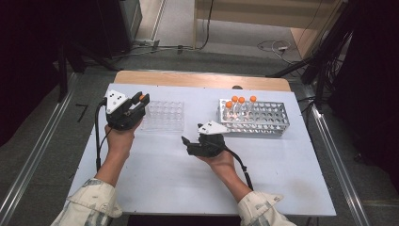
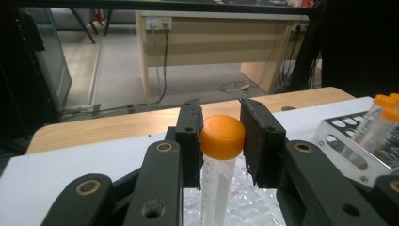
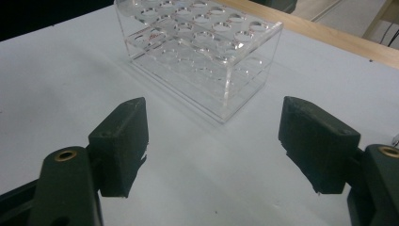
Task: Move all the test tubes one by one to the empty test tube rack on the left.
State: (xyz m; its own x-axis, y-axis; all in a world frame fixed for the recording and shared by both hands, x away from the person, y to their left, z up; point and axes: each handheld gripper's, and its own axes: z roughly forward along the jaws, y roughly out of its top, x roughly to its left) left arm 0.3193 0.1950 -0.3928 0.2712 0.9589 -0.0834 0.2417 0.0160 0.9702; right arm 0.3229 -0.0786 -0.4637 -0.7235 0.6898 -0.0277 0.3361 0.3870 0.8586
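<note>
A: What is the left gripper (image 2: 221, 141) holding?

B: It is squeezing a clear tube (image 2: 217, 181) with an orange cap (image 2: 222, 136). The two black jaws are pressing on the cap from both sides. The tube is hanging straight down between them.

A: Where is the tube now?

B: It is up in the air, just beside the clear plastic rack (image 1: 164, 115). In the high view the left gripper (image 1: 139, 104) is sitting at the left end of that rack, and you can see a bit of orange between its jaws.

A: Is the tube standing in a hole?

B: I cannot tell. The bottom of the tube is hidden.

A: What is the right gripper (image 3: 211, 150) doing?

B: Its jaws are standing wide apart, and they are holding nothing. It is pointing at the clear plastic rack (image 3: 202, 47) over the white table (image 3: 56, 84). In the high view the right gripper (image 1: 190, 142) is hovering near the middle of the table.

A: What else is there?

B: A metal rack (image 1: 263, 120) is standing on the right side. Four more tubes with orange caps (image 1: 240, 106) are standing in it.
</note>
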